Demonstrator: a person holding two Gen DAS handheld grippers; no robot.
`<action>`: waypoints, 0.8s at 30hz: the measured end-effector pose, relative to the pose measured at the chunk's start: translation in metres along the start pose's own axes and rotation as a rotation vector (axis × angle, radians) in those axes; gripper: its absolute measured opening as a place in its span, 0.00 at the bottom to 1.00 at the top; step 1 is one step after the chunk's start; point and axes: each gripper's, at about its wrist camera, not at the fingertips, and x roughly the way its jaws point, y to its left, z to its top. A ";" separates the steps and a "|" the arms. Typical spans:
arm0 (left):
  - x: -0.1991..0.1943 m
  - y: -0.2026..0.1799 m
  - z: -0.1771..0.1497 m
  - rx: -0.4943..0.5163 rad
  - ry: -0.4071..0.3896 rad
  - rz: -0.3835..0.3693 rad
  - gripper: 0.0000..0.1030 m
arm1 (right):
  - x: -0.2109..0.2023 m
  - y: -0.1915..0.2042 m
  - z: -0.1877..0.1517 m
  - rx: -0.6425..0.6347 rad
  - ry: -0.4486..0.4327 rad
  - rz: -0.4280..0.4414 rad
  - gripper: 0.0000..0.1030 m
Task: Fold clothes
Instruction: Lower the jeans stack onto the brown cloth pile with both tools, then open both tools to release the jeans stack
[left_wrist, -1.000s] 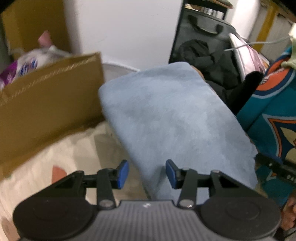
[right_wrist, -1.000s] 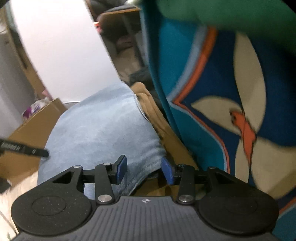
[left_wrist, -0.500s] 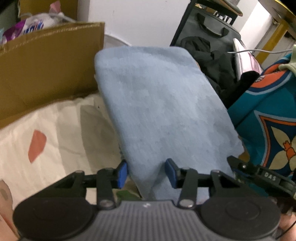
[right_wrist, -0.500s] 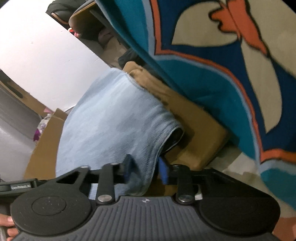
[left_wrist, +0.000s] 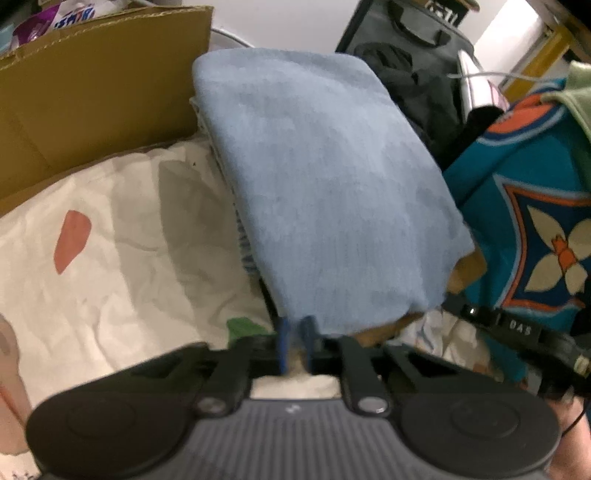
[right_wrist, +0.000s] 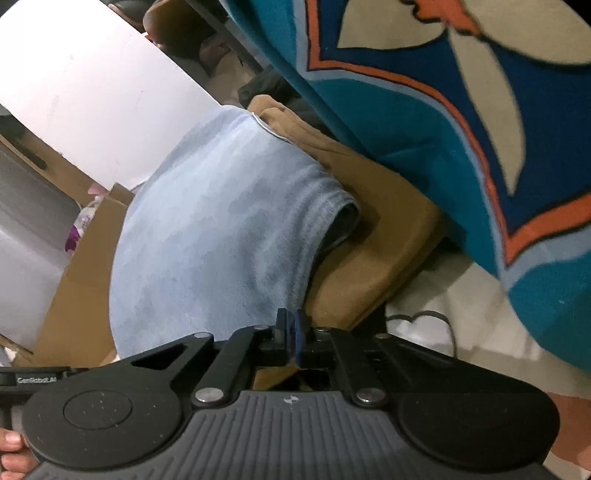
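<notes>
Both grippers clamped on near hem.
Left gripper (left_wrist: 295, 332) and right gripper (right_wrist: 291, 328) each pinch the blue garment (left_wrist: 317, 177), whose long axis runs straight ahead.

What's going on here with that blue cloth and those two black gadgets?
A person is folding laundry with a hand-held claw in each hand. The left claw and the right claw have both just closed, each pinching a near corner of the folded light-blue garment. That garment lies on top of a folded tan one on a pale patterned sheet, beside a cardboard box.
</notes>
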 end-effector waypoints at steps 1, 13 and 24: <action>-0.002 0.001 -0.003 0.003 0.007 0.003 0.00 | -0.003 -0.002 0.000 0.007 0.000 0.000 0.00; -0.026 0.004 -0.008 0.037 0.004 0.067 0.78 | -0.027 0.008 0.001 -0.025 -0.023 0.018 0.52; -0.062 -0.001 0.006 0.055 0.005 0.181 0.92 | -0.036 0.051 0.015 -0.127 0.066 -0.054 0.99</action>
